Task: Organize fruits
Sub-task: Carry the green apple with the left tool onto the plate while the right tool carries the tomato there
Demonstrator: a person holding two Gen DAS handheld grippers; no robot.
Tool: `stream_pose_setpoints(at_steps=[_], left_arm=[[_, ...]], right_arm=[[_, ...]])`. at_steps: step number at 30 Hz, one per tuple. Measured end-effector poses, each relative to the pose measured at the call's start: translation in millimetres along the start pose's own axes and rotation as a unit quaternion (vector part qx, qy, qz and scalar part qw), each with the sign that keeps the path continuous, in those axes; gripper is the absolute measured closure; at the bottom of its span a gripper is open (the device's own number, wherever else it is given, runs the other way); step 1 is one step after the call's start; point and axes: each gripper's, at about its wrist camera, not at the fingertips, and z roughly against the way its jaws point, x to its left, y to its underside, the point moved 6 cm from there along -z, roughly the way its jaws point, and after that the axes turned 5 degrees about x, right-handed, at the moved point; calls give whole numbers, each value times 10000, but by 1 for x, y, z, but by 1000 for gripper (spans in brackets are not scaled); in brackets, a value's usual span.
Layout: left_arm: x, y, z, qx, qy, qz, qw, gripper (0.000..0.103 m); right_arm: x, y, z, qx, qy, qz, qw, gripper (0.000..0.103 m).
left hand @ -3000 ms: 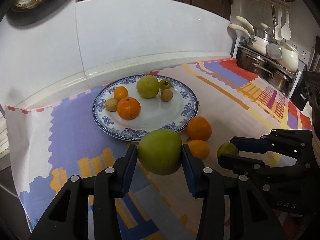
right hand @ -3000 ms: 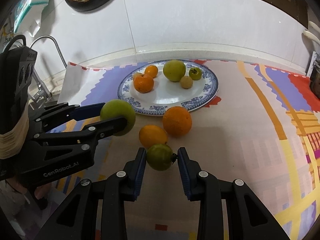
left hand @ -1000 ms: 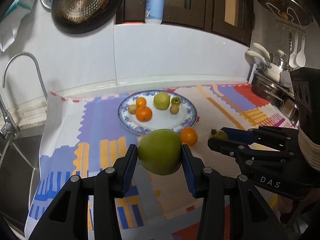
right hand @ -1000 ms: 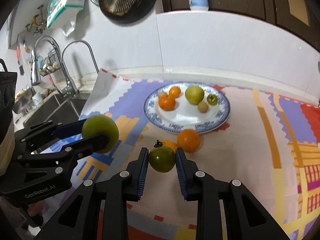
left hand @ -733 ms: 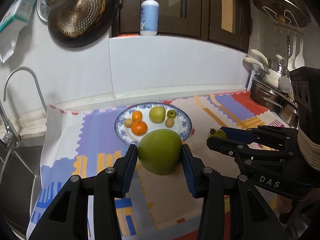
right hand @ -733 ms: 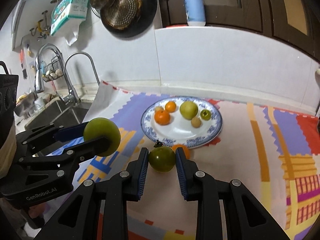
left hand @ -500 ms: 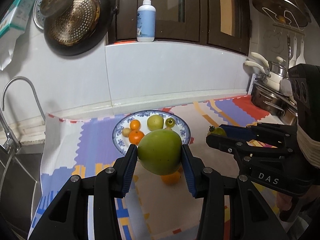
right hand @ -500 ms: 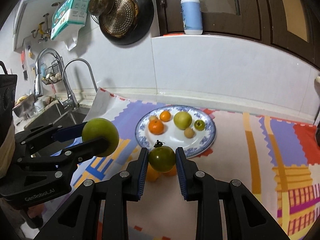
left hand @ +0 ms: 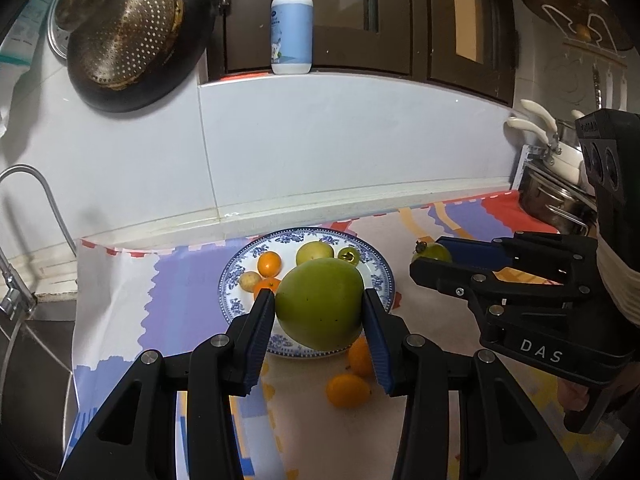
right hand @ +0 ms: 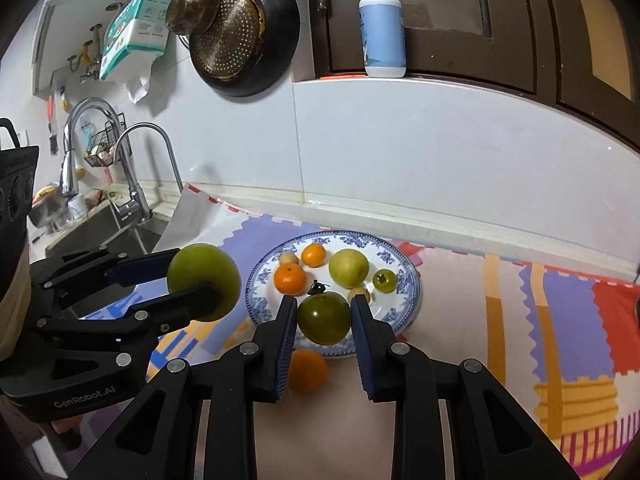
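Note:
My left gripper (left hand: 320,312) is shut on a large green fruit (left hand: 320,304) and holds it high above the counter; it also shows in the right wrist view (right hand: 204,276). My right gripper (right hand: 324,320) is shut on a small dark green tomato-like fruit (right hand: 324,318), seen also in the left wrist view (left hand: 434,252). A blue-and-white plate (right hand: 408,276) on the patterned mat holds two oranges, a yellow-green fruit (right hand: 348,266), a small green fruit and small tan fruits. Two oranges (left hand: 348,390) lie on the mat in front of the plate.
A colourful mat (right hand: 560,320) covers the counter. A sink and tap (right hand: 136,184) are at the left. A pan and strainer (right hand: 236,24) hang on the wall, and a soap bottle (right hand: 382,28) stands on the ledge. Pots (left hand: 552,200) stand at the right.
Both grippers have risen and drawn back from the counter with their fruits still held. The plate and loose oranges now look smaller and lower in view.

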Motion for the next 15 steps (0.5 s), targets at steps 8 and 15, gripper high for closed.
stream_pose_setpoints(at_steps=[8,15], left_arm=[[4,-10,-35,175,-6,-5,9998,59],[10,-9,-67,419,27,5,9991,59]], right_arm=[[-17,-11,-35,138,-128,60,9998,74],[-28,-8,-67,368,-201,46,9991,74]])
